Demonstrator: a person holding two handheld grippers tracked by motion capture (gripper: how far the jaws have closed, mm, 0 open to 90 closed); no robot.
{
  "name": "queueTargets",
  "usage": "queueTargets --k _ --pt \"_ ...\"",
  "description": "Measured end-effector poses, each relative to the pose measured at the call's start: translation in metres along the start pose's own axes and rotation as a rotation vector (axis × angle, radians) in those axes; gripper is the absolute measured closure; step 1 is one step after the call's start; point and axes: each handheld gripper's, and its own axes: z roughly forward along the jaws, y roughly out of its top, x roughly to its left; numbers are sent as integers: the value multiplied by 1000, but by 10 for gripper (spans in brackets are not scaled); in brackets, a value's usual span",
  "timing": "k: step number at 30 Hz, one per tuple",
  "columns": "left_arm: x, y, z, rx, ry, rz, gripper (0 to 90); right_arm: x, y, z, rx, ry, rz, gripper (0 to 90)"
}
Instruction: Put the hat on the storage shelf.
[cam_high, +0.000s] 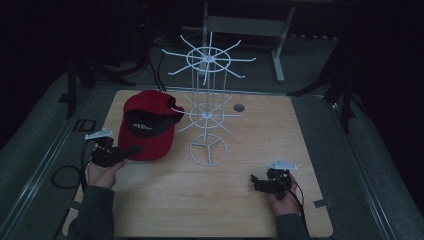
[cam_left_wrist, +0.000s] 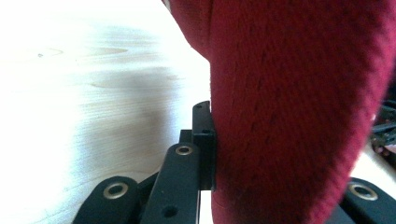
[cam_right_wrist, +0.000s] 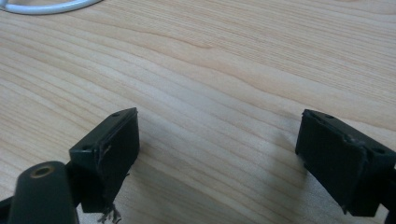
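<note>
A red cap (cam_high: 148, 125) lies on the wooden table (cam_high: 240, 210) at the left, its opening up and its brim toward me. My left gripper (cam_high: 131, 150) is shut on the brim's edge. In the left gripper view the red fabric (cam_left_wrist: 299, 93) presses against the left finger (cam_left_wrist: 204, 140) and hides the other jaw. My right gripper (cam_high: 257, 181) rests low over bare wood at the front right. It is open, with nothing between its pads (cam_right_wrist: 217, 149).
A white wire rack (cam_high: 207, 100) with two tiers of spoke hooks stands at the table's middle, just right of the cap. Its ring base (cam_right_wrist: 46, 7) curves past the top left of the right gripper view. A small round hole (cam_high: 239, 107) sits behind it.
</note>
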Motion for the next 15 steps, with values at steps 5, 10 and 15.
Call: queueTargets --k 5,10,15 --pt "-2 2 -4 -13 6 9 848 0 0 0 0 0 1 134" --pt "-4 5 -8 -37 10 8 848 0 0 0 0 0 0 134" --pt "-6 8 -12 -56 18 18 848 0 0 0 0 0 0 134"
